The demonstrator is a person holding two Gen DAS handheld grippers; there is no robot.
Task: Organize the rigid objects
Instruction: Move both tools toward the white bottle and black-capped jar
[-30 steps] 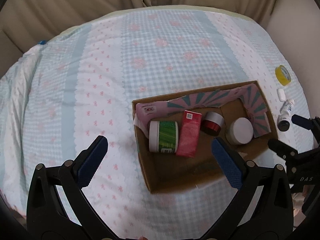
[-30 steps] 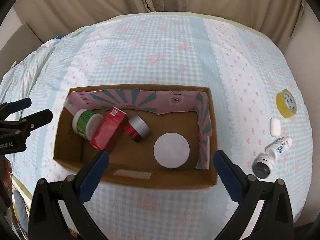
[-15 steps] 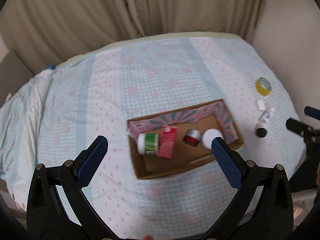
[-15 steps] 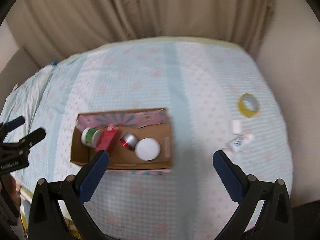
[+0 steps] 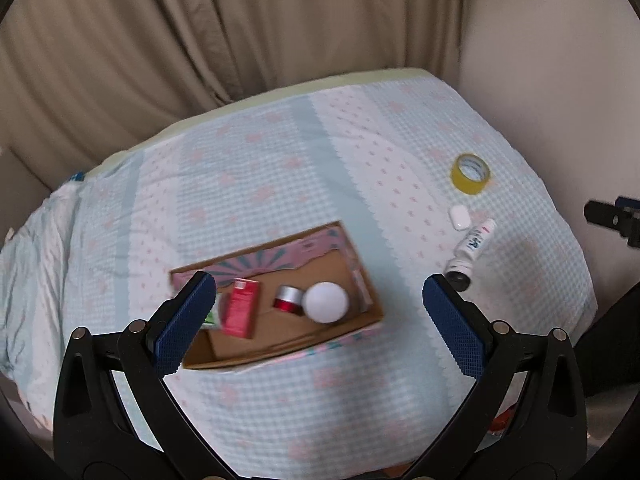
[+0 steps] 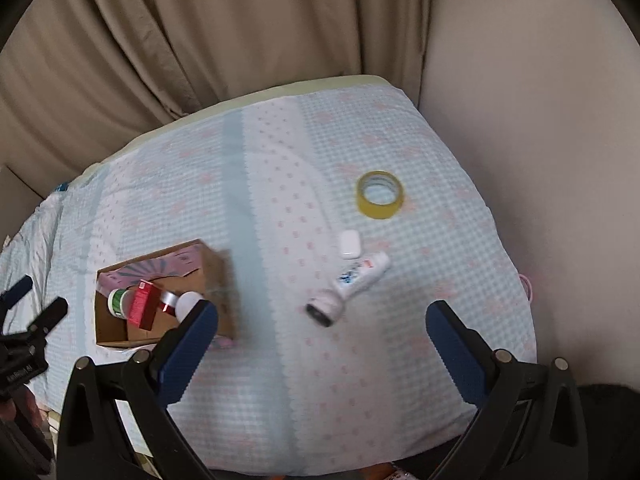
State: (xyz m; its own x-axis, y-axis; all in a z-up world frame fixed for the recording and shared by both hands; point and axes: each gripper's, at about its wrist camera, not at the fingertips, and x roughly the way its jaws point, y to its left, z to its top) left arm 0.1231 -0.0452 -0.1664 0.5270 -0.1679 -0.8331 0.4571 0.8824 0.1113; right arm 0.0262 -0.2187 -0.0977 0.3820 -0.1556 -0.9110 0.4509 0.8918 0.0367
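With four items already in the cardboard box [image 6: 224, 280], I hold my right gripper [image 6: 320, 340] wide and empty above the white bottle [image 6: 352, 280] lying outside it; next, descend and grip across its body.

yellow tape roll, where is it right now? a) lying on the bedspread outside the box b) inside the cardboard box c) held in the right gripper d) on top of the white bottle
a: the yellow tape roll lies flat on the bedspread, well apart from the cardboard box, and the right gripper is open and empty.
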